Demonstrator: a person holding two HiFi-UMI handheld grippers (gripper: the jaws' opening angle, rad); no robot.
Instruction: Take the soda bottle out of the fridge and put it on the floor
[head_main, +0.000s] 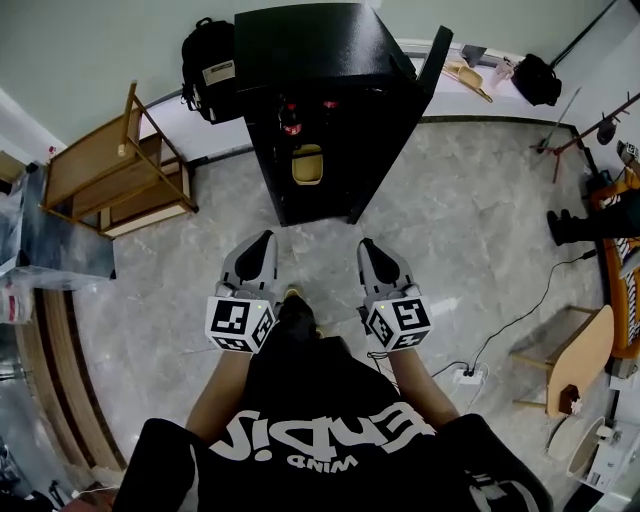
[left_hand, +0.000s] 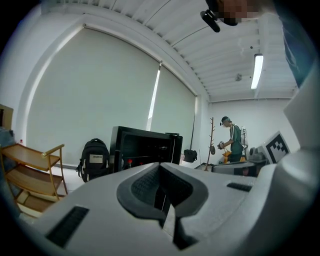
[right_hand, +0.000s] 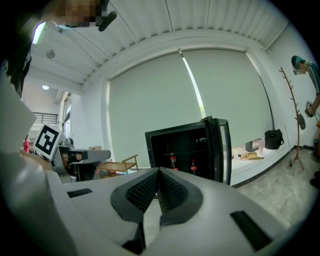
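Note:
The black fridge (head_main: 330, 100) stands open ahead of me, its door (head_main: 432, 62) swung to the right. Two red-capped soda bottles (head_main: 291, 118) (head_main: 330, 103) stand on its upper shelf; the right gripper view shows them too, as bottles (right_hand: 172, 162) (right_hand: 193, 166). My left gripper (head_main: 262, 242) and right gripper (head_main: 368, 246) are held side by side over the floor, a step short of the fridge. Both point at it. Each is shut with nothing between its jaws, as the left gripper (left_hand: 161, 172) and right gripper (right_hand: 159, 175) views confirm.
A yellow container (head_main: 307, 165) sits low inside the fridge. A wooden shelf unit (head_main: 110, 165) stands to the left and a black backpack (head_main: 208, 55) leans beside the fridge. A power strip (head_main: 466, 376) with its cable and a wooden stool (head_main: 575, 360) lie right. Another person (left_hand: 233, 142) stands far off.

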